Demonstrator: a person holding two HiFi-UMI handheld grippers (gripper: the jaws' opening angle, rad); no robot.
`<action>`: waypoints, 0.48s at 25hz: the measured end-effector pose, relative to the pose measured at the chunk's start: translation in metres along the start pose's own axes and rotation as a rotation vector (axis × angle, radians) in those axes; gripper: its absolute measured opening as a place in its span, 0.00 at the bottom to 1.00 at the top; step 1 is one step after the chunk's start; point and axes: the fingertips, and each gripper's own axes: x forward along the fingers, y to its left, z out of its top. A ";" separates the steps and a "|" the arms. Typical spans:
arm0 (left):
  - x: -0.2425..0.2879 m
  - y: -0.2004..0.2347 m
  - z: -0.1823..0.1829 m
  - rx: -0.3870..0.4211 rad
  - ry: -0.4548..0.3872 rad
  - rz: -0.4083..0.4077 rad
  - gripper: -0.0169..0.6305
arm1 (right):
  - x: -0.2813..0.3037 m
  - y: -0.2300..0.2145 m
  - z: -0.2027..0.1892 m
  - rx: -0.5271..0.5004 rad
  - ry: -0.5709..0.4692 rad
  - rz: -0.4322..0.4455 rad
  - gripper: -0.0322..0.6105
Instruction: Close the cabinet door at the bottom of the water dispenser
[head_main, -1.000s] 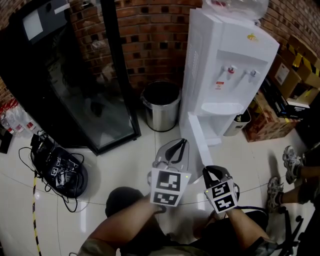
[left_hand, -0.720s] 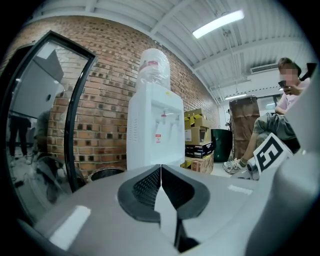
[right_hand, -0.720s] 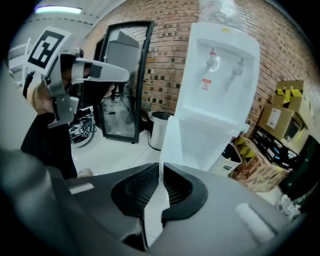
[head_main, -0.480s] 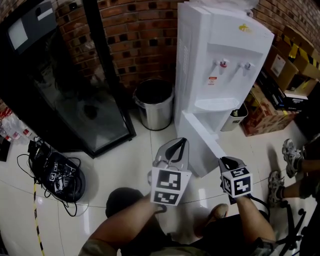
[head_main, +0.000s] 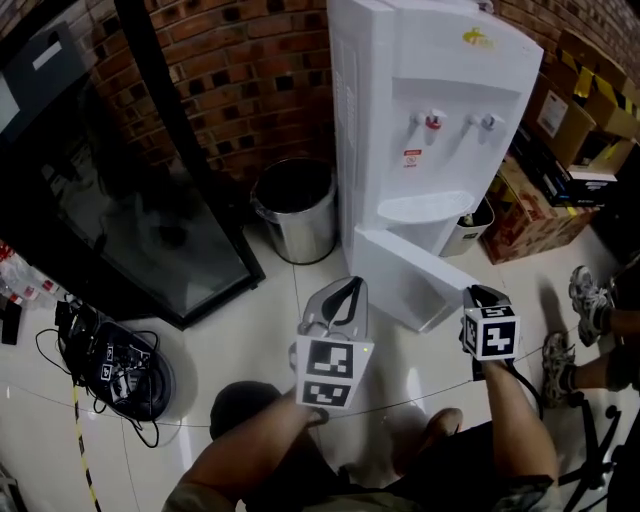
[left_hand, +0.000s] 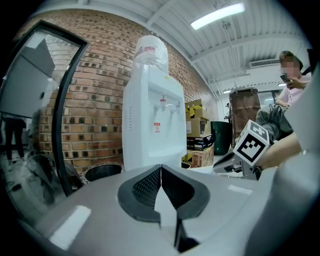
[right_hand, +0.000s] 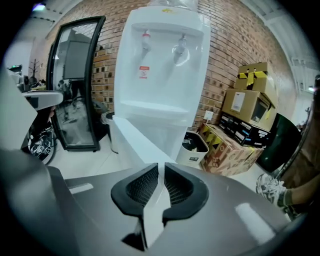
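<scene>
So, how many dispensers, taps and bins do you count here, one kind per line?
Dispenser: 1
Taps: 2
Bins: 2
Total: 5

No word or number can be read anywhere. The tall white plastic water dispenser (head_main: 370, 120) carries a small red-and-white sticker (head_main: 412, 158) under its red tap and a yellow mark (head_main: 478, 38) on its top, both too small to read. The white cube at the left (head_main: 328, 372) and the white cube at the right (head_main: 491, 333) bear black square code patterns. The brown cardboard boxes (right_hand: 235, 112) show yellow-and-black striped tape (right_hand: 256, 76) and an unreadable white label (head_main: 548, 113).
</scene>
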 end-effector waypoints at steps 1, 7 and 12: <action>0.004 0.003 -0.002 -0.001 0.007 0.003 0.03 | 0.005 -0.007 0.003 0.013 -0.004 -0.011 0.11; 0.028 0.018 -0.008 -0.018 0.026 0.015 0.03 | 0.035 -0.042 0.023 0.078 -0.040 -0.087 0.08; 0.047 0.023 -0.013 -0.010 0.046 0.009 0.03 | 0.063 -0.061 0.039 0.147 -0.084 -0.123 0.06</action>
